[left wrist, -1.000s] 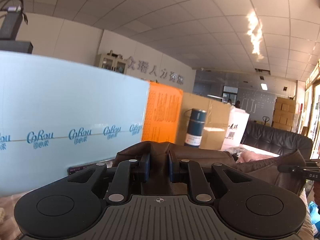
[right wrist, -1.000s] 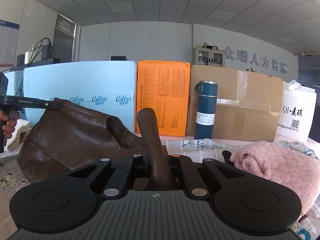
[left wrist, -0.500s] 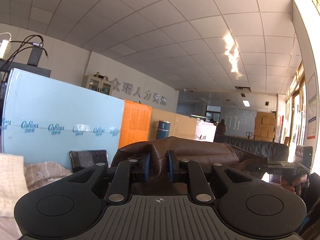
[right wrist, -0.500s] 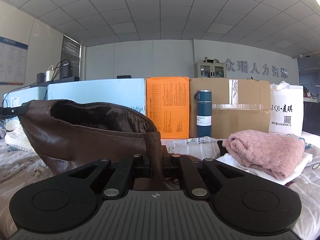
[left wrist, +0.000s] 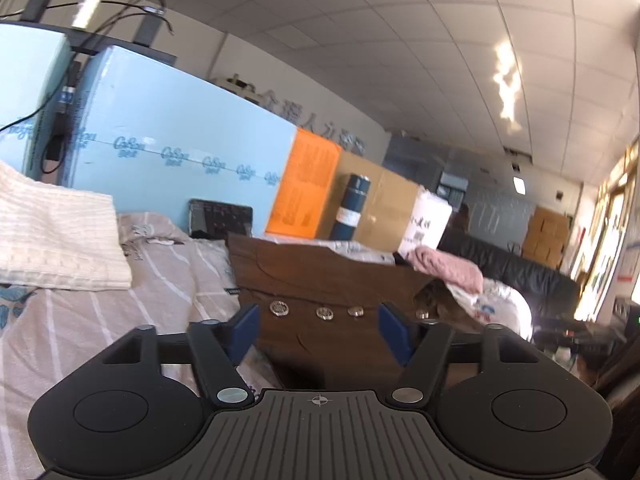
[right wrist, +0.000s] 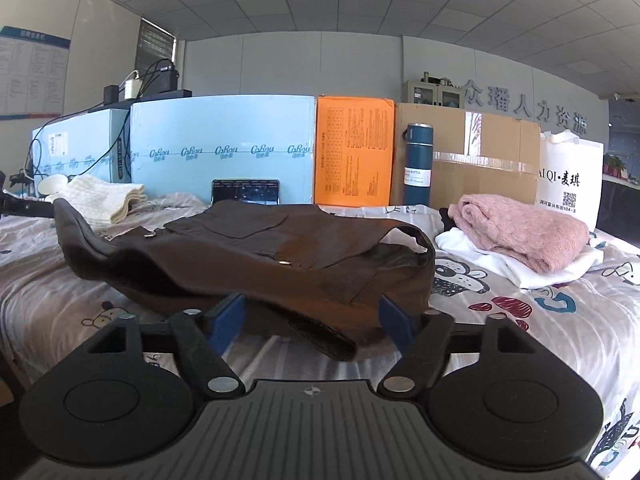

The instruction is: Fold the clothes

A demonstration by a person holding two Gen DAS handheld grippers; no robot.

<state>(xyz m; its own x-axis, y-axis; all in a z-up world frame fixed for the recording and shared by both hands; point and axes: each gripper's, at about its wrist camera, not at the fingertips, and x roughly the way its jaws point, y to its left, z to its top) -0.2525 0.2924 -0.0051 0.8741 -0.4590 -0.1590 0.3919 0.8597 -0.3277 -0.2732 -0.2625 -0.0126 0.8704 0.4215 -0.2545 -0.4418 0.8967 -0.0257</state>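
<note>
A brown leather garment (right wrist: 256, 256) with metal buttons lies spread on the patterned bed sheet (right wrist: 540, 320). In the left wrist view the garment (left wrist: 320, 280) lies just ahead, its row of buttons between my fingers. My left gripper (left wrist: 319, 330) is open and empty at the garment's edge. My right gripper (right wrist: 312, 318) is open and empty, its blue pads either side of the garment's near hem, where a strap hangs down.
A folded pink sweater (right wrist: 524, 232) on white clothes sits at the right. A cream knit (right wrist: 104, 196) lies at the left. Blue foam boards (right wrist: 220, 148), an orange box (right wrist: 352, 156), a cardboard box (right wrist: 480, 160), a blue bottle (right wrist: 418, 164) and a white bag (right wrist: 568, 176) line the back.
Both grippers were shut on the brown garment, holding it up. Now both have opened and let go, and the garment lies on the bed.
</note>
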